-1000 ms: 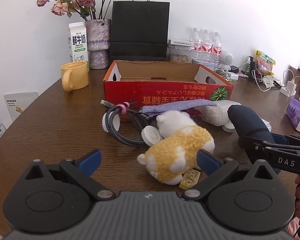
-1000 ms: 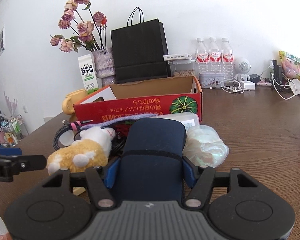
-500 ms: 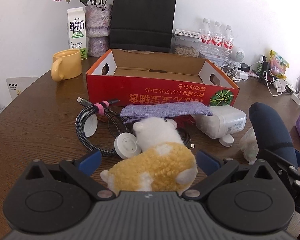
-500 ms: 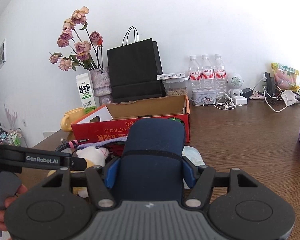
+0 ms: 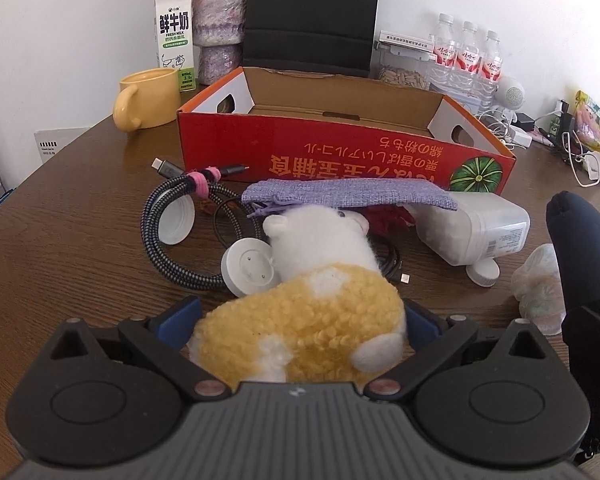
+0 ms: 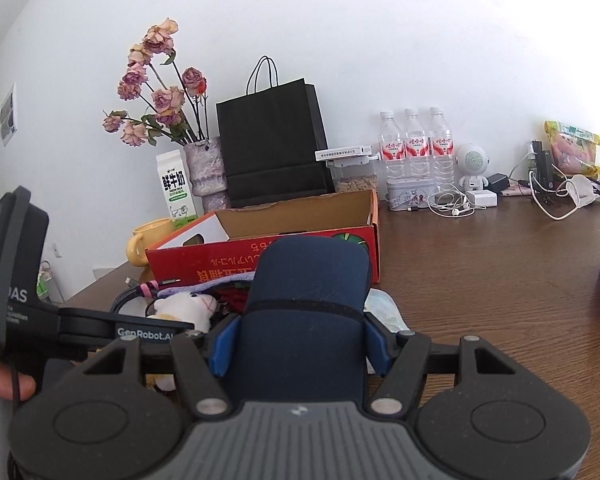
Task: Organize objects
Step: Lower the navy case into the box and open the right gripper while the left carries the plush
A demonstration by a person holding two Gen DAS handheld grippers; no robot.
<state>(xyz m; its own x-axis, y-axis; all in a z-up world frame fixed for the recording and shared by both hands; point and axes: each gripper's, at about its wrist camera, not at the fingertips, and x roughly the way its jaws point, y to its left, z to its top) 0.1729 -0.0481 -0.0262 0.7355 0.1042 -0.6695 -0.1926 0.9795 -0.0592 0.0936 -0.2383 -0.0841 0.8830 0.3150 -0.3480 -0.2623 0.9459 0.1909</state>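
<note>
Yellow plush (image 5: pixel 300 332) lies on the table before the box (image 5: pixel 340 160), between the left gripper (image 5: pixel 300 320)'s wide, unclosed fingers. Right of it, the right gripper (image 6: pixel 300 344) clamps a navy case (image 6: pixel 308 304). Risk: the plush snags the nearby cable (image 5: pixel 168 240) when lifted.
</note>
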